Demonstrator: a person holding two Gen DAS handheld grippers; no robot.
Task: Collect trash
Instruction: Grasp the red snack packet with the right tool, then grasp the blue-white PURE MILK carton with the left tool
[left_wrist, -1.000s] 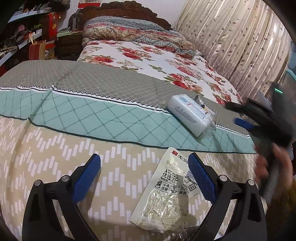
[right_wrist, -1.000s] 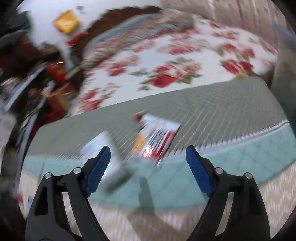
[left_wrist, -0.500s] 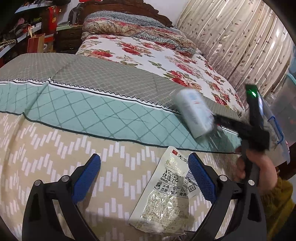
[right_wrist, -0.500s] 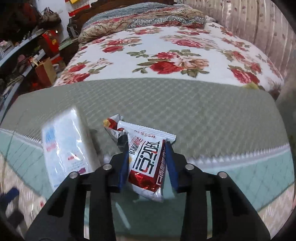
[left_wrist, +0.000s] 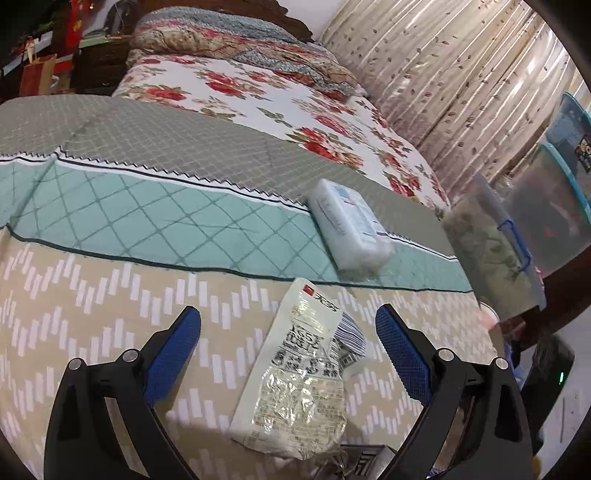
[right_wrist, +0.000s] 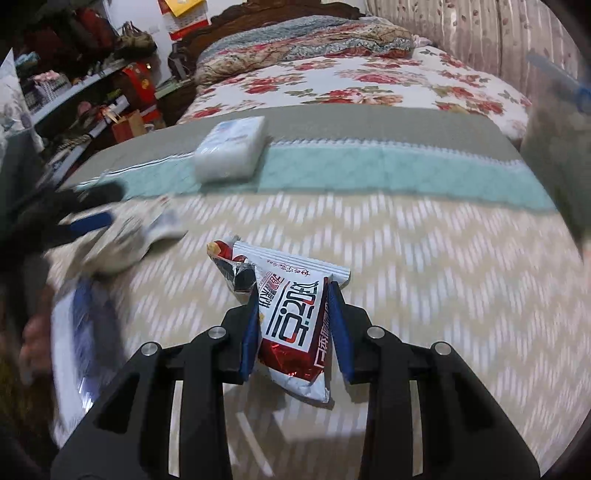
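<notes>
I see a bed (left_wrist: 110, 295) under a quilt banded in grey, teal and beige zigzag. A white tissue pack (left_wrist: 349, 225) lies across the grey and teal bands; a crumpled pale snack wrapper (left_wrist: 299, 373) lies flat on the beige part, nearer me

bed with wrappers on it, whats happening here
A person with a gripper in each hand is collecting trash off the bed. The right gripper has its jaws clamped on a red and white snack wrapper, held above the blanket. The left gripper hovers with jaws open around a crumpled white wrapper lying flat. A white tissue pack lies farther back.
</notes>
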